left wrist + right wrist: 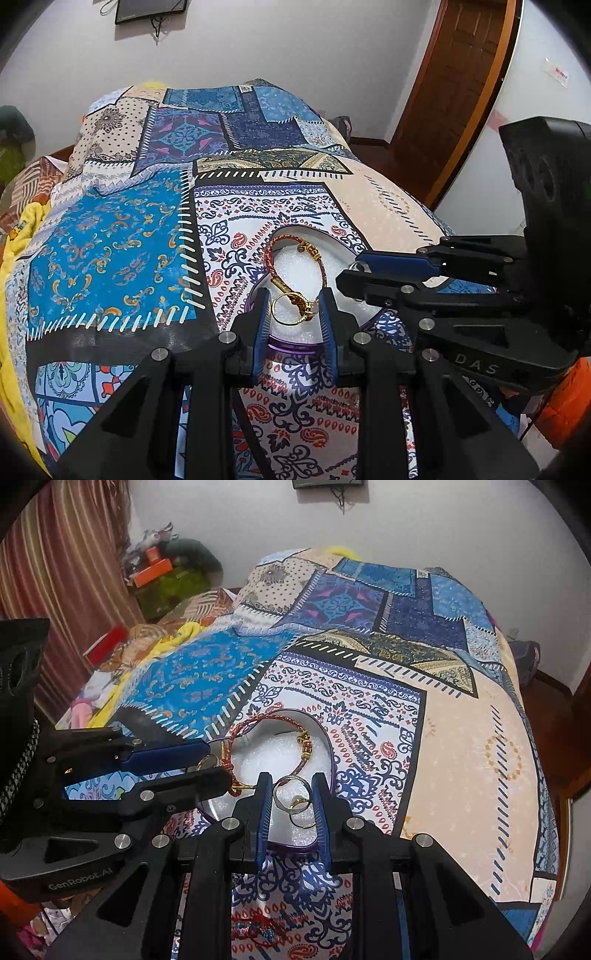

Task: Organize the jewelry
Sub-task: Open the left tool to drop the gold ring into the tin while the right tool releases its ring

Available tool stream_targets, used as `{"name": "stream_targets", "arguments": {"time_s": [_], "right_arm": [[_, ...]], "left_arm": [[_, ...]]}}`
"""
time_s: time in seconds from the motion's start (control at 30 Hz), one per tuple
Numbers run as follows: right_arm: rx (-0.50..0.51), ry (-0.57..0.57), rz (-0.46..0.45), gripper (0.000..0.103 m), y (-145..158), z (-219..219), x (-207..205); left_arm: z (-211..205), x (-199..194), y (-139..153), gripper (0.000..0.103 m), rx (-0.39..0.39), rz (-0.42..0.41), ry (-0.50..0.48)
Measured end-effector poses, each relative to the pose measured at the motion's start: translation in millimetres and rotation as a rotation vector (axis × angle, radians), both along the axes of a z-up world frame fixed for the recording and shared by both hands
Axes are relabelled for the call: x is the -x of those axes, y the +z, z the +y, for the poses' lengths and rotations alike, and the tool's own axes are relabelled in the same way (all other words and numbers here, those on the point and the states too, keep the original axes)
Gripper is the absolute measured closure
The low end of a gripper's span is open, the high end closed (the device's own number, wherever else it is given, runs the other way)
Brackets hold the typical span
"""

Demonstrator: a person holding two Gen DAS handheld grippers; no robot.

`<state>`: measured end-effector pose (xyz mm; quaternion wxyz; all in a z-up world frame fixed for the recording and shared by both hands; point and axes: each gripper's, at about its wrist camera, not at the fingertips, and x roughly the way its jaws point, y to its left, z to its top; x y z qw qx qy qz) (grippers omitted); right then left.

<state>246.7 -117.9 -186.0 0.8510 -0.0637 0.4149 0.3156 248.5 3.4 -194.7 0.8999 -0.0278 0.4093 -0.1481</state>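
A heart-shaped purple box (291, 347) with white foam lining sits on the patchwork bedspread (122, 236) of the bed. In it lie a red braided bracelet (275, 247) with gold clasps and several rings. The left claw (293, 314) hangs spread over the box, a gold ring (291, 308) between its fingers without touching them. The right claw (291, 805) is likewise spread, framing a silver ring (291, 794) and a smaller gold one.
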Motion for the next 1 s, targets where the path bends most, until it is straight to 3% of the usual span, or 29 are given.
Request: {"name": "stream_targets", "arguments": {"time_s": [0.7,1.0], "right_arm": [[0.025,0.007,-0.016,0.080,3,4,3],[0.011,-0.013,-0.048,0.078,20,-4,13]], "left_arm": [[3,11,7,0.078,-0.013,-0.006,0.008],[9,25,27,0.078,-0.022,-0.043,0.031]]}}
